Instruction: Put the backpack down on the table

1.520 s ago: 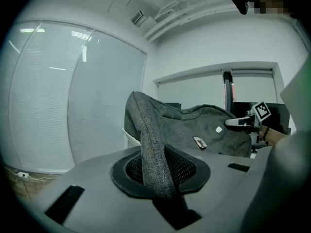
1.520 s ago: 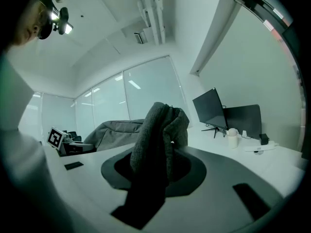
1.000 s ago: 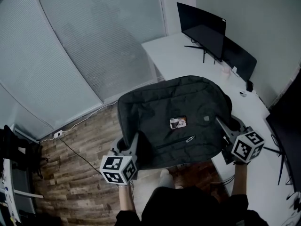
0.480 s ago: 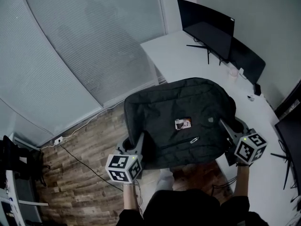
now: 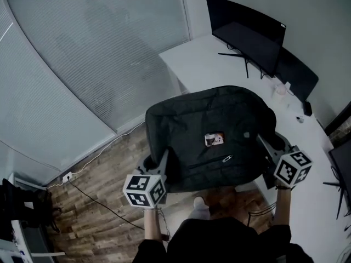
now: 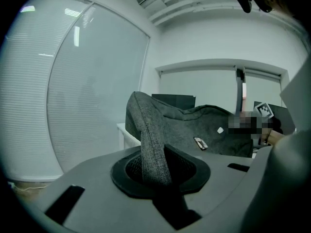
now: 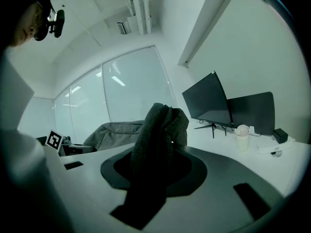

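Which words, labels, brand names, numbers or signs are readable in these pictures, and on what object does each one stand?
No text can be read anywhere.
Patch on the backpack: light with a dark mark, too small to read.
Small tag on the same side: too small to read.
Left marker cube and right marker cube: only black-and-white square patterns, no letters.
Monitors: dark screens, nothing shown.
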`<action>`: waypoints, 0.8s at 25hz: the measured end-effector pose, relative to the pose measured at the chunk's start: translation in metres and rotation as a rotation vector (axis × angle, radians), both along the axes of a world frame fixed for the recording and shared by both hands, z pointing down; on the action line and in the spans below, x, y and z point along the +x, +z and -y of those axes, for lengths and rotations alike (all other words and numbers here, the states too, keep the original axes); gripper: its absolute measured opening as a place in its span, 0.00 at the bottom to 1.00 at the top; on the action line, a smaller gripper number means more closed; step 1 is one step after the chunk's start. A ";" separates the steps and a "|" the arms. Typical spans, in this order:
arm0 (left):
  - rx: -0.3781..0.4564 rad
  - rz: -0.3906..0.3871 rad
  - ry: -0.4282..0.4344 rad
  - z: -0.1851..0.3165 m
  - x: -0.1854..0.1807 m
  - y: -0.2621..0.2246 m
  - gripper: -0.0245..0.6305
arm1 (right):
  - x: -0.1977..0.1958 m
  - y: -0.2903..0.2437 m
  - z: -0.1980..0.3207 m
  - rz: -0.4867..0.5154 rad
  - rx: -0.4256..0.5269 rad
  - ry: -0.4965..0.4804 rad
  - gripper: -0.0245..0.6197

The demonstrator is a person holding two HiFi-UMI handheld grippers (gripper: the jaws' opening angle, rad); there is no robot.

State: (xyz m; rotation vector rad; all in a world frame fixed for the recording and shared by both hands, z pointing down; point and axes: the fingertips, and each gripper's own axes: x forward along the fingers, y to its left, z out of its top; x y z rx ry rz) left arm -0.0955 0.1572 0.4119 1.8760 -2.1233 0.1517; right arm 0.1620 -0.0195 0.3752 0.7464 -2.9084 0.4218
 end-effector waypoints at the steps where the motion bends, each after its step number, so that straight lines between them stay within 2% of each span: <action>1: 0.002 -0.001 0.005 0.006 -0.007 0.000 0.16 | -0.006 0.000 0.004 0.002 0.001 0.006 0.22; 10: 0.014 -0.006 0.055 0.047 -0.062 0.004 0.16 | -0.051 0.005 0.032 0.012 0.008 0.062 0.22; 20: 0.011 -0.012 0.089 0.077 -0.079 0.008 0.16 | -0.063 0.009 0.053 0.014 0.001 0.104 0.22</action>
